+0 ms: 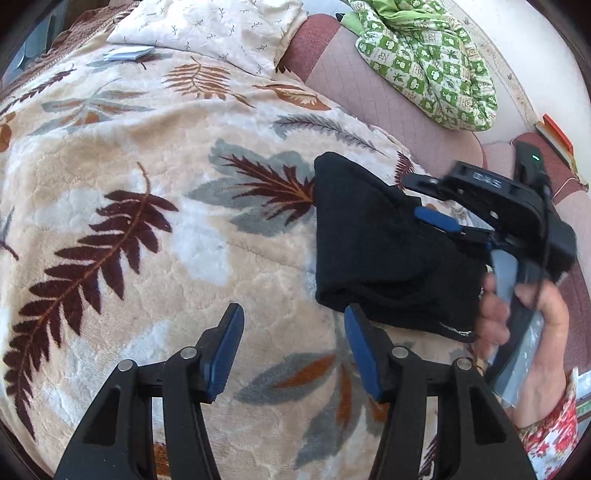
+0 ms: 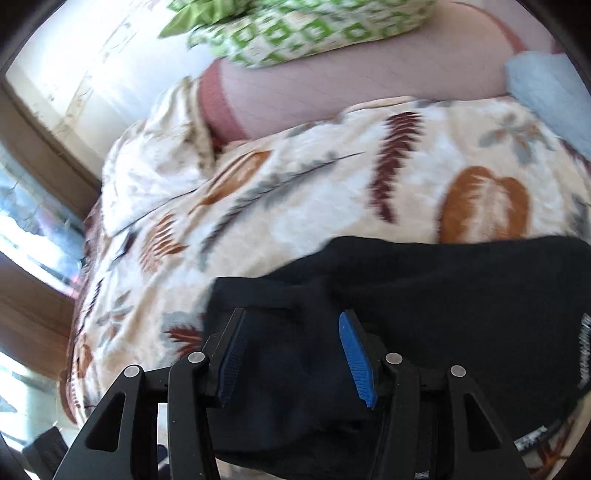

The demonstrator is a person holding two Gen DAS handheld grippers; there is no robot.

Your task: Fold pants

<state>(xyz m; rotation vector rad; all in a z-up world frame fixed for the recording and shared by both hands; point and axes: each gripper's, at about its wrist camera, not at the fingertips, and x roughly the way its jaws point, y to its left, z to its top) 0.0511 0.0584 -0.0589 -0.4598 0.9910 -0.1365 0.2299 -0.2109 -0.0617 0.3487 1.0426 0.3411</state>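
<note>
Hovering nearest the lens in the left wrist view, the left gripper (image 1: pixel 293 325) stands with its jaws parted about halfway and nothing between them but the leaf-print blanket (image 1: pixel 129 166) below; one blue pad sits just at the near edge of the black pants (image 1: pixel 373 251) without pinching them. The pants lie as a compact, already doubled bundle on the blanket, toward the right side of the bed, with a rolled fold along the near edge and a loose corner pointing away. Over them, the right gripper (image 2: pixel 291 354) is likewise roughly half open, its pads straddling dark cloth that bulges between them, yet they do not appear to press on it, so I judge it holds nothing. A hand (image 1: pixel 532 325) grips that tool's handle at the right. The fabric looks like soft, thick knit: light, limp, apt to sag and unfold when lifted, not slippery against ribbed pads, and in no way fragile. Taking hold at the corners or along a folded edge, pinching all layers together, seems wisest; grabbing the middle would probably bunch it. Farther off lie a pale pillow (image 1: pixel 221 29), a pink sheet (image 1: pixel 369 110) and a green patterned cloth (image 1: pixel 436 66).
</note>
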